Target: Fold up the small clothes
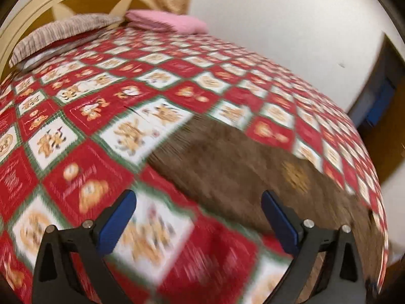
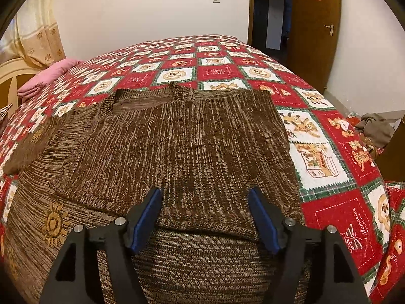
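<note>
The right claw is open, with its two blue pads wide apart and nothing between them. It hovers above the brown knitted sweater, which lies spread on the bed, directly under and ahead of this claw. One part of the sweater is folded over the body, and the folded edge runs across just in front of the fingertips. The neck opening is far ahead and a little to the left of the claw. To the left of the claw, near its left finger, a yellow sun design is knitted into the fabric. The red, white and green quilt with teddy bear squares shows to the right of the claw and far ahead of it. A pink folded cloth lies far ahead on the left. A wooden door stands far ahead on the right.

The left claw is also open, its pads spread wide and empty. The picture is blurred. The sweater lies ahead of this claw and to its right, passing under the right finger. The quilt is under the left finger and ahead. Far ahead on the left are a striped pillow, the pink cloth and a cream headboard.
</note>
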The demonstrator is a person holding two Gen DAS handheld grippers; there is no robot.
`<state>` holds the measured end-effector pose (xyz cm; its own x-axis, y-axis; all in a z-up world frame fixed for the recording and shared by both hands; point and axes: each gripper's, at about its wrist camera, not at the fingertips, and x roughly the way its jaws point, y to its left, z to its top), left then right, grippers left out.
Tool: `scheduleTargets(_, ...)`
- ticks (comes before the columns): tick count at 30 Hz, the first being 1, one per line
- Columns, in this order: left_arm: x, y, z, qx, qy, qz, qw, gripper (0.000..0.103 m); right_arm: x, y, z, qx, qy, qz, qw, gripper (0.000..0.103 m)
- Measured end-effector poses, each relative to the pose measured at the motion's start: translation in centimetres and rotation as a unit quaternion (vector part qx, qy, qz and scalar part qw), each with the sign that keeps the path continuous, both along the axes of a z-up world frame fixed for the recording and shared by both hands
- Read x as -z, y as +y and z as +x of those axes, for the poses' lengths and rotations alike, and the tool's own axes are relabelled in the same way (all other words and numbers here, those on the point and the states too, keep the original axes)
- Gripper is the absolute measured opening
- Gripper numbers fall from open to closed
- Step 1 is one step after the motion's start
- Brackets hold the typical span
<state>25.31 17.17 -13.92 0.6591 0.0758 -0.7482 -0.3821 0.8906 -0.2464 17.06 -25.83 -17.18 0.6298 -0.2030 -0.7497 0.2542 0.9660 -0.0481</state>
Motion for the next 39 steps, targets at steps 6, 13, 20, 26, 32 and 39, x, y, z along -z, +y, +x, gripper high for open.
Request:
scheduleTargets(6, 3.6, 1.4, 4.0, -0.021, 0.04, -0.025, 0.9987, 0.065, 0.1, 0.1, 0.1, -0.001, 0.0, 0.001, 1.0, 0.073)
scheduleTargets(13, 4.0, 0.8, 3.8, -0.014, 0.027, -0.005, 0.9995, 0.019, 0.1, 0.1, 0.1, -0.001, 0.0, 0.001, 1.0, 0.074)
scheduleTargets(20, 3.2, -0.1, 5.1, 0.0, 0.021, -0.017, 0.9996, 0.008, 0.1, 0.0, 0.0, -0.001, -0.001, 0.001, 1.0, 0.074)
scheduleTargets(26, -2.9, -8.6, 5.5, 0.098, -0.052, 0.04, 0.9929, 0.007, 0.1, 0.1, 0.1, 0.0, -0.003, 0.004, 1.0, 0.074)
scheduleTargets(32, -6.0, -23.5, 1.2, 0.259, -0.111, 0.1, 0.9543, 0.007, 0.0, -0.1, 0.1, -0.001, -0.009, 0.012, 1.0, 0.074)
scheduleTargets(39, -1.2, -33.3, -2.5, 0.376, -0.07, 0.121, 0.9158, 0.008, 0.0, -0.3, 0.0, -0.001, -0.013, 0.018, 1.0, 0.074)
